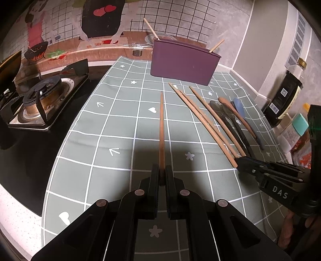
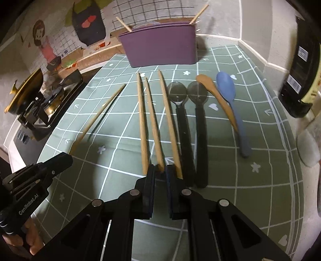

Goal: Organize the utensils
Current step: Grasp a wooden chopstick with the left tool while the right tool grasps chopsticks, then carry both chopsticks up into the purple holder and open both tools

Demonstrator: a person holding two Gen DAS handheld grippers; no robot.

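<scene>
Left gripper (image 1: 162, 174) clamped on a chopstick (image 1: 161, 128) raised over the mat (image 1: 112, 128), right gripper (image 2: 160, 172) closed on the middle chopstick (image 2: 153, 124) of three lying before the purple holder (image 2: 160, 50), spoons (image 2: 198, 128) beside

Middle chopstick (image 2: 154, 128) in right gripper (image 2: 160, 172)

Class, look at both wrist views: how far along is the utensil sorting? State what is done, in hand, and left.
Done: two chopsticks already stand in the purple holder. In hand: the left gripper is shut on one chopstick; the right gripper is shut on the middle chopstick of three. Left: two chopsticks and four spoons lie on the mat.
</scene>
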